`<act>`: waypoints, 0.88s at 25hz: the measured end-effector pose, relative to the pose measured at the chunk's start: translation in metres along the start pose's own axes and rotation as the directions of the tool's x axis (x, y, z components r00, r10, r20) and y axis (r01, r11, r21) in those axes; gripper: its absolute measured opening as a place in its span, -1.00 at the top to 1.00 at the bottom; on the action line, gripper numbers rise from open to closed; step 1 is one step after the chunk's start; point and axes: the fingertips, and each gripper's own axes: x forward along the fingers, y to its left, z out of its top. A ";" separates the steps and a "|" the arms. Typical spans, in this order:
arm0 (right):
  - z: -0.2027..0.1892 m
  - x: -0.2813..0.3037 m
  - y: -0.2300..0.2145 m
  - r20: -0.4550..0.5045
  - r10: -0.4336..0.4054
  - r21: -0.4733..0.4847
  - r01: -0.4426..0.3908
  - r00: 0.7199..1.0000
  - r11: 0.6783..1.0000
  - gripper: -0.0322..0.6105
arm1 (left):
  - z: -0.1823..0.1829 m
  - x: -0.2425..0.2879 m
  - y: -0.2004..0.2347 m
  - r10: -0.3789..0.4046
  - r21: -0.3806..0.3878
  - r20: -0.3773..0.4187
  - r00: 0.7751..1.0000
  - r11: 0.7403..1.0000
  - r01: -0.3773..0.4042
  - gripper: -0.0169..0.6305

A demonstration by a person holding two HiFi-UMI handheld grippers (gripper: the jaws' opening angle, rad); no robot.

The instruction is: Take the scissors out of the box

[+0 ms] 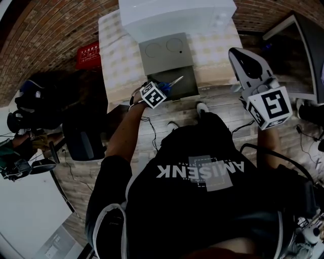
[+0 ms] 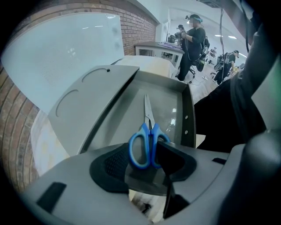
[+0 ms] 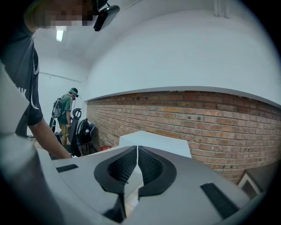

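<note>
The scissors (image 2: 148, 140) have blue handles and silver blades that point away along the floor of the open grey box (image 2: 127, 114). My left gripper (image 2: 147, 156) points steeply down into the box, and its pads touch both handle loops. In the head view the left gripper (image 1: 163, 90) is at the box's (image 1: 188, 83) front edge, the scissors (image 1: 172, 83) showing just past its marker cube. The box lid (image 1: 164, 53) lies folded back. My right gripper (image 1: 237, 54) hangs off to the right, above the table's edge, its jaws together on nothing; in its own view the right gripper (image 3: 137, 151) faces a brick wall.
The box sits on a table with a pale chequered cloth (image 1: 116, 55), a white panel (image 1: 177, 15) behind it. A red box (image 1: 88, 54) and a black chair (image 1: 83, 126) stand to the left. A dark screen (image 1: 304, 50) is at the right. A person (image 2: 193, 39) stands far off.
</note>
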 end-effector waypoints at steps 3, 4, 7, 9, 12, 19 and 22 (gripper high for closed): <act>0.001 -0.002 0.000 0.006 0.000 -0.002 0.000 1.000 1.000 0.77 | -0.001 0.000 -0.002 0.005 -0.013 -0.002 1.000 1.000 -0.005 0.29; 0.002 -0.002 0.001 0.009 0.003 -0.005 -0.003 1.000 1.000 0.77 | -0.001 0.000 -0.002 0.006 -0.022 0.002 1.000 1.000 -0.006 0.29; 0.002 -0.004 0.002 0.013 0.009 -0.010 -0.008 1.000 1.000 0.77 | -0.002 -0.002 -0.001 0.013 -0.057 0.014 1.000 0.998 -0.012 0.30; 0.002 -0.007 0.001 0.015 0.006 -0.009 -0.006 1.000 1.000 0.77 | -0.004 -0.003 0.000 0.028 -0.076 0.014 1.000 0.997 -0.027 0.31; 0.002 -0.008 0.000 0.020 0.006 -0.007 -0.006 1.000 1.000 0.77 | -0.006 -0.007 0.003 0.048 -0.105 0.020 0.999 0.993 -0.046 0.32; 0.007 -0.009 0.005 0.037 0.021 -0.015 -0.020 0.999 1.000 0.77 | -0.005 -0.019 -0.001 0.062 -0.113 0.053 0.997 0.992 -0.056 0.32; 0.011 -0.009 0.009 0.048 0.033 -0.024 -0.031 0.998 0.999 0.77 | -0.001 -0.028 -0.002 0.085 -0.100 0.070 0.994 0.992 -0.078 0.32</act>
